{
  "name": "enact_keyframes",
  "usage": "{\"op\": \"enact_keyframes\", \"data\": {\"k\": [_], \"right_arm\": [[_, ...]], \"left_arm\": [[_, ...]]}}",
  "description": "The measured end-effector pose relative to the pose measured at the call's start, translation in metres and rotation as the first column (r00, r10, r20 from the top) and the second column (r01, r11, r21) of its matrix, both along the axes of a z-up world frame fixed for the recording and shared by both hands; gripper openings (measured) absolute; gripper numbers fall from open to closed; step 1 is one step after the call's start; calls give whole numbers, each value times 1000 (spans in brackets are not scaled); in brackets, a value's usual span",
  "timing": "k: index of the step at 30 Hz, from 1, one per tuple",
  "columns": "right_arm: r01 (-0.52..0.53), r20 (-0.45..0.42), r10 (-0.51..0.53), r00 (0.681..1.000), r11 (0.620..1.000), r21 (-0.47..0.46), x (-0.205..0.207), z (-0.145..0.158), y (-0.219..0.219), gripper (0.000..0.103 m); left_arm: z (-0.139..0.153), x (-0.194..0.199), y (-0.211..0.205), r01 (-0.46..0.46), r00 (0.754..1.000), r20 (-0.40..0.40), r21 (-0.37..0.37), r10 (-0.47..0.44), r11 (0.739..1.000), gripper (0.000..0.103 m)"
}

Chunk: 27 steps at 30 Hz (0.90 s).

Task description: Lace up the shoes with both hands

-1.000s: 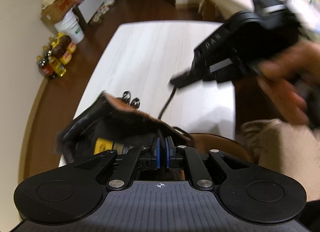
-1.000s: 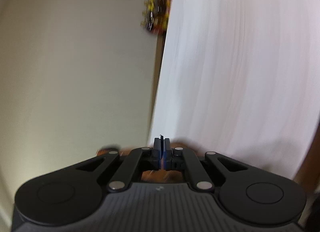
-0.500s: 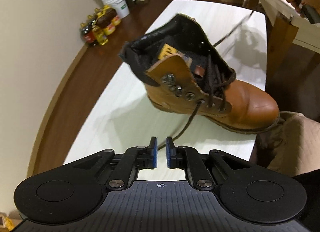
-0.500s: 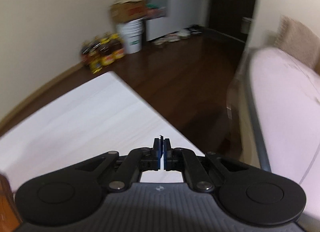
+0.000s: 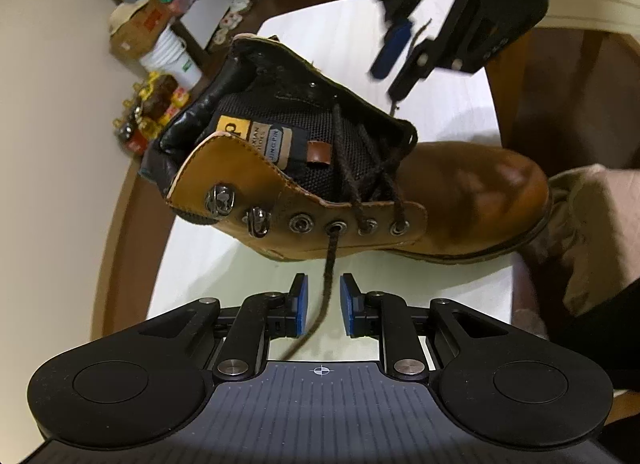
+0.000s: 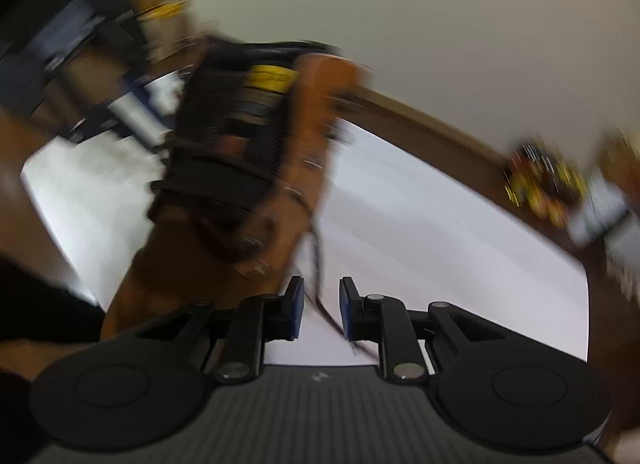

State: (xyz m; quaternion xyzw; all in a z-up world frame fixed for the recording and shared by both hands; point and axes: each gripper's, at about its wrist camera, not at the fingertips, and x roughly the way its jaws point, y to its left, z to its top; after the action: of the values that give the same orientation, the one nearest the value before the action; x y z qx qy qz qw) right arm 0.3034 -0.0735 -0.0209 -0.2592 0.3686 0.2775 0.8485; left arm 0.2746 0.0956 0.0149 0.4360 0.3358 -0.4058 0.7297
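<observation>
Left wrist: tan leather boot (image 5: 460, 200) just ahead on white table (image 5: 200, 264), black collar, dark lace (image 5: 326, 284) dangling untouched between left gripper (image 5: 324, 306), jaws opening.
Right wrist: blurred; lace (image 6: 320, 284) between right gripper (image 6: 321, 310), opening, ungripped.

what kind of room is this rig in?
Likely a lived-in home room, not a lab: white table on dark wood floor, cooking-oil bottles against the wall, a bucket with a cardboard box on top.

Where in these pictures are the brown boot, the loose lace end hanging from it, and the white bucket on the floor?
Brown boot (image 5: 472, 200): left wrist view, on the toe leather.
Loose lace end (image 5: 329, 268): left wrist view, mid-strand below its eyelet.
White bucket (image 5: 174, 58): left wrist view, on its side wall.
</observation>
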Motion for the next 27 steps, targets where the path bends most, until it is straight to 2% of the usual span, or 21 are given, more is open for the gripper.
{"op": "enact_keyframes", "data": {"k": [5, 6, 7, 8, 10, 11, 13, 14, 15, 17, 21, 25, 27], "right_arm": [[-55, 41, 57, 998, 998, -36, 21, -2, 23, 18], [-72, 41, 75, 996, 996, -54, 24, -3, 27, 12], [-83, 34, 86, 996, 994, -64, 26, -3, 30, 4], [-91, 22, 92, 995, 993, -71, 27, -2, 32, 4], [-81, 13, 82, 997, 993, -86, 28, -1, 33, 3], [-67, -2, 67, 998, 993, -93, 29, -4, 32, 3], [-30, -50, 24, 998, 994, -110, 30, -16, 27, 2], [-12, -73, 3, 997, 993, -119, 31, -21, 24, 2], [6, -97, -19, 995, 992, -128, 32, -27, 22, 2], [31, -130, -50, 990, 989, -142, 33, -35, 18, 2], [58, -175, -78, 981, 992, -115, 34, -36, 26, 2], [68, -220, -91, 971, 992, -109, 33, -37, 36, 2], [81, -248, -104, 963, 992, -99, 34, -34, 42, 2]], "left_arm": [[-10, 0, -6, 41, 999, 24, 18, -42, 999, 20], [-12, -1, -8, 45, 999, 26, 19, -45, 999, 20], [-13, 0, -11, 44, 999, 17, 17, -45, 999, 10], [-12, 1, -13, 36, 999, 2, 2, -36, 999, 3], [-11, 3, -16, 5, 1000, -23, -26, -6, 1000, 3], [-13, 1, -13, 5, 1000, -26, -19, -6, 1000, 2], [-26, 0, -11, 2, 998, -58, 44, 1, 999, 2], [-45, -3, -4, 2, 988, -152, 117, 16, 993, 1], [-49, -5, 0, 9, 986, -166, 129, 13, 992, 1], [-48, -11, 5, 19, 981, -195, 117, 4, 993, 1], [-48, -12, 3, 21, 977, -212, 110, 2, 994, 2], [-51, -16, 3, 48, 976, -218, 133, -18, 990, 2], [-47, -18, 4, 31, 974, -228, 118, -3, 992, 2]]}}
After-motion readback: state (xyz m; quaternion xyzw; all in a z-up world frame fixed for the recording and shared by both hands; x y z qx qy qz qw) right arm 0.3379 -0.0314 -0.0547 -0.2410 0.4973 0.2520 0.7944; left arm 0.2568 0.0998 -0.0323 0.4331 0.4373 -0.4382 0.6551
